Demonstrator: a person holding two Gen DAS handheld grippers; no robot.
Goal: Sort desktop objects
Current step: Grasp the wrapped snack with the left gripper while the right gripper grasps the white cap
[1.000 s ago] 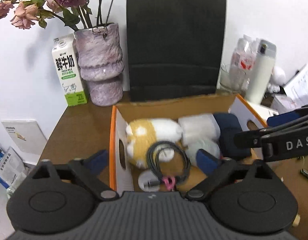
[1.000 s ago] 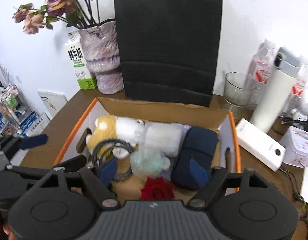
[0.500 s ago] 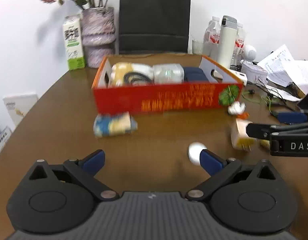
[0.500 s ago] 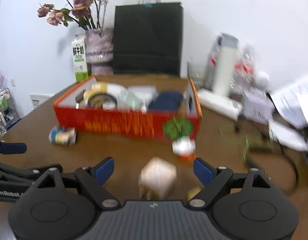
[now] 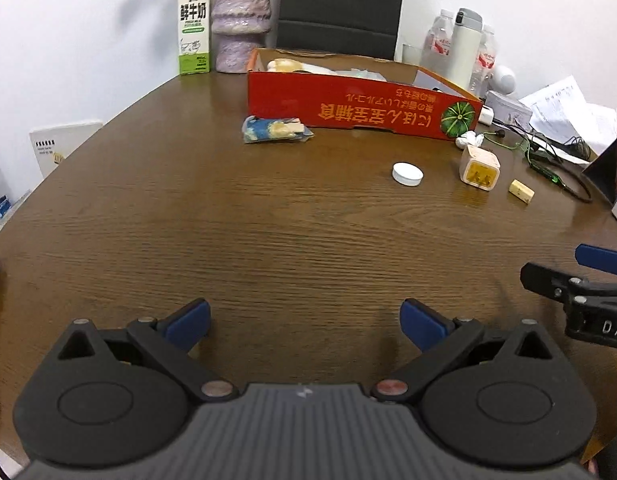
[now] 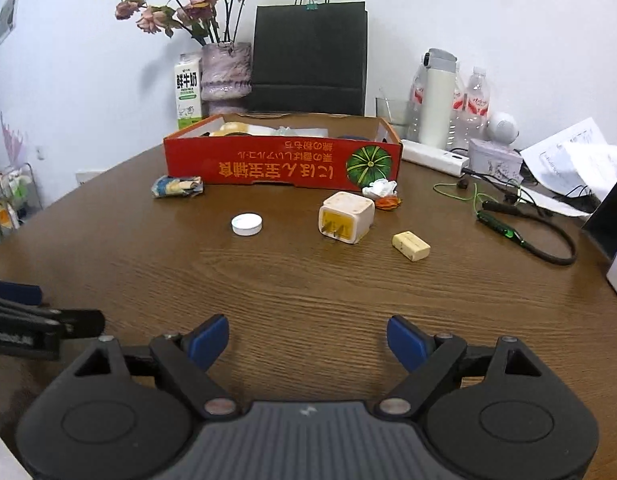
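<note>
Where both cameras peered down into the red cardboard box [image 6: 282,168] a second ago, they now sit back over the brown wooden table [image 5: 268,220]. Both the left gripper [image 5: 304,322] and right gripper [image 6: 307,342] hold their jaws wide apart with nothing between them. From the right gripper, the white round cap [image 6: 247,224] lies at eleven o'clock, the cream cube charger [image 6: 345,218] at twelve, the pale yellow block [image 6: 411,245] at one, and the crumpled blue-yellow wrapper [image 6: 177,186] against the box front.
</note>
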